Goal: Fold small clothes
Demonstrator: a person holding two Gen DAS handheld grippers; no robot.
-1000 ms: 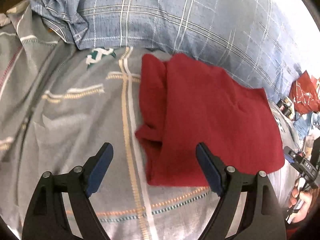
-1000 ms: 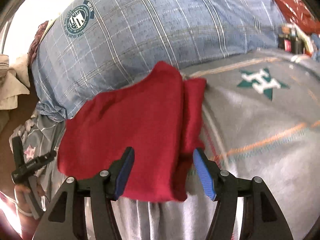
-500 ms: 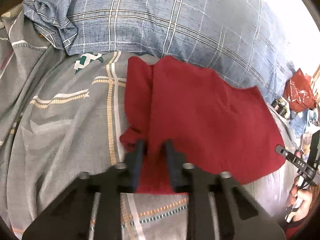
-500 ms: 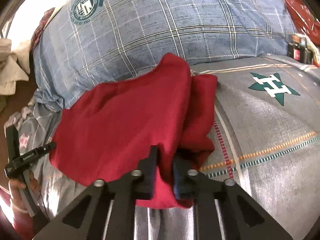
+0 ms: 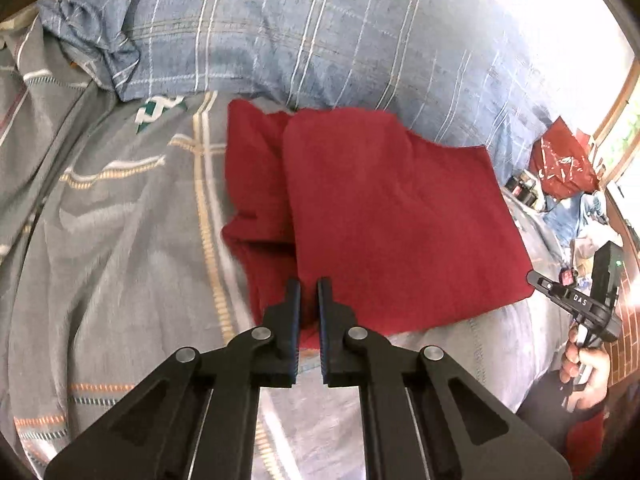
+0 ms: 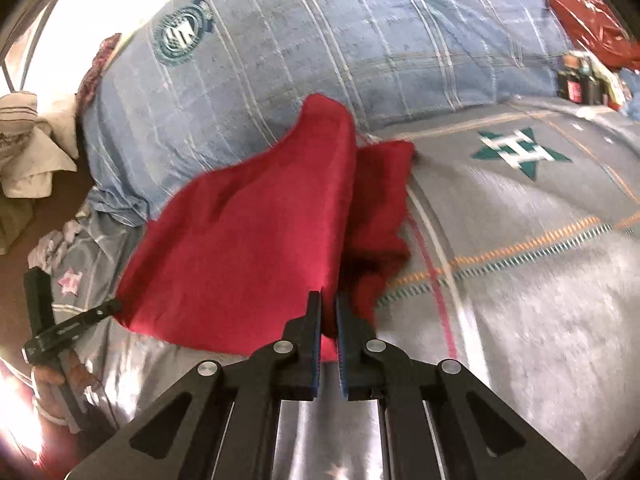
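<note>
A red garment [image 5: 384, 216] lies partly folded on a grey patterned bedsheet [image 5: 120, 240]. It also shows in the right wrist view [image 6: 248, 240]. My left gripper [image 5: 308, 292] is shut on the near edge of the red garment by the folded seam. My right gripper [image 6: 328, 304] is shut on the garment's near edge at its own end, and the cloth there is lifted a little. The other hand-held gripper shows at the right edge of the left wrist view [image 5: 580, 304] and at the left edge of the right wrist view [image 6: 60, 328].
A blue plaid pillow [image 5: 320, 32] lies right behind the garment, also in the right wrist view [image 6: 360, 40]. A red bag [image 5: 564, 160] and small items sit at the far right. White cloth [image 6: 28, 144] lies off the bed at left.
Both grippers went from wide open to shut on the red garment's near edge. The cloth has risen slightly in the right wrist view.
</note>
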